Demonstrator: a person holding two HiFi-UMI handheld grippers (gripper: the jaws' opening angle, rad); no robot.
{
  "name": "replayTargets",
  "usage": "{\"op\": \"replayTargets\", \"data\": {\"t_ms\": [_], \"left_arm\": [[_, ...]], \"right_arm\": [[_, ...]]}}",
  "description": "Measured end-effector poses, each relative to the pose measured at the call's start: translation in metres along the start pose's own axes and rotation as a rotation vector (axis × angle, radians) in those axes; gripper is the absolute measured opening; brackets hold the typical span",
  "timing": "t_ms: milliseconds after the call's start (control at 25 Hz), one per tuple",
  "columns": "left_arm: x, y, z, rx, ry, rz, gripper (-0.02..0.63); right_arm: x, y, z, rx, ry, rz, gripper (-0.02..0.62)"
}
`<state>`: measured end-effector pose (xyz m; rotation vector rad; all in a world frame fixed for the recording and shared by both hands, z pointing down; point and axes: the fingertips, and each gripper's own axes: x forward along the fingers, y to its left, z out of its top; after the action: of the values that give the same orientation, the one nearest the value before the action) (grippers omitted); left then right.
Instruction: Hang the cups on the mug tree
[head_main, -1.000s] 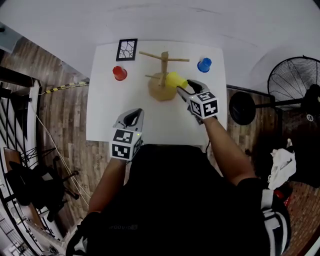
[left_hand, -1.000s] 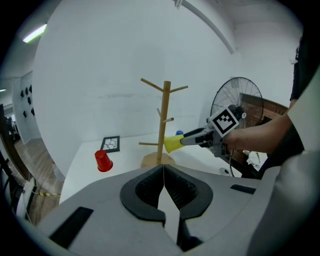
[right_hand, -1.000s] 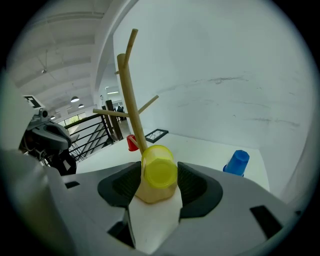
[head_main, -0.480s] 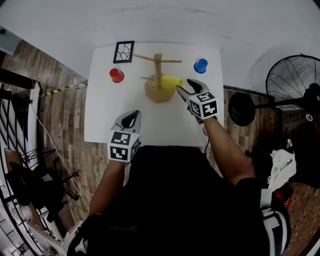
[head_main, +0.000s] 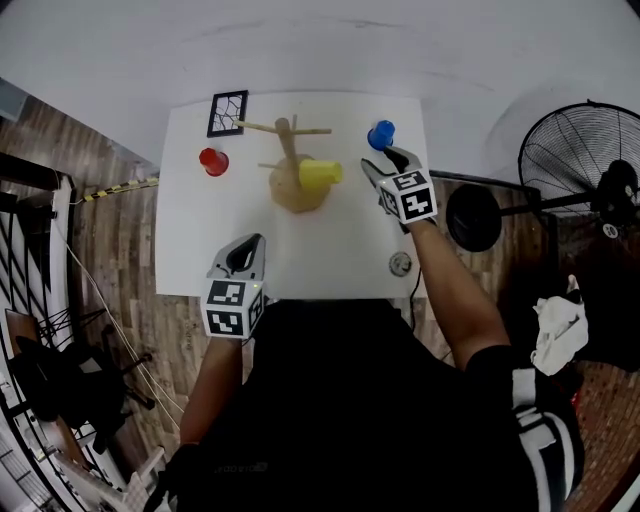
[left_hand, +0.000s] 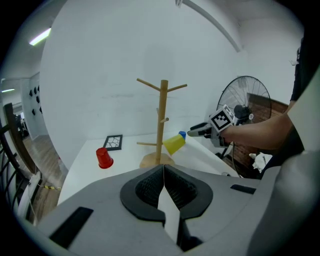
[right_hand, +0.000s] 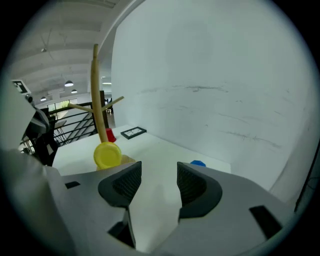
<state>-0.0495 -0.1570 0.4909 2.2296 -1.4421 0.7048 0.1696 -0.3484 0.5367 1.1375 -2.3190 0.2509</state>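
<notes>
1. Left gripper: at the near edge of the white tabletop, left of centre. Jaws pressed together, nothing between them. It points at the mug tree from well back.
2. Small round item on the tabletop near the right near corner. Too small to identify.
3. Right gripper: over the right side of the tabletop, further in than the left one. Jaws apart, and only bare tabletop shows in the gap. It is clear of every cup.
4. Mug tree: wooden, with a round base, standing upright mid-tabletop toward the far side. The upper pegs are bare.
5. Yellow cup: on a low peg on the tree's right side, tipped sideways, clear of the tabletop, above the tree's base. Its flat bottom faces the right gripper, which sits near it on the right.
6. Red cup: on the tabletop left of the tree, apart from it, mouth down.
7. Blue cup: on the tabletop at far right, just beyond the right gripper's tips and not touched.
8. Black picture frame: lying flat at the far left corner, behind the red cup.
9. Floor fan: off the tabletop to the right.
</notes>
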Motion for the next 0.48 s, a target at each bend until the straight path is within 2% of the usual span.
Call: {"op": "replayTargets", "data": {"t_ms": [160, 480], "left_arm": [[0.000, -0.002, 0.002, -0.013, 0.007, 0.020, 0.017], [0.000, -0.001, 0.001, -0.026, 0.028, 0.056, 0.017]], "right_arm": [[0.011, -0.034, -0.007, -0.022, 0.040, -0.049, 0.215], [0.040, -0.074, -0.017, -0.044, 0.093, -0.076, 0.215]]}}
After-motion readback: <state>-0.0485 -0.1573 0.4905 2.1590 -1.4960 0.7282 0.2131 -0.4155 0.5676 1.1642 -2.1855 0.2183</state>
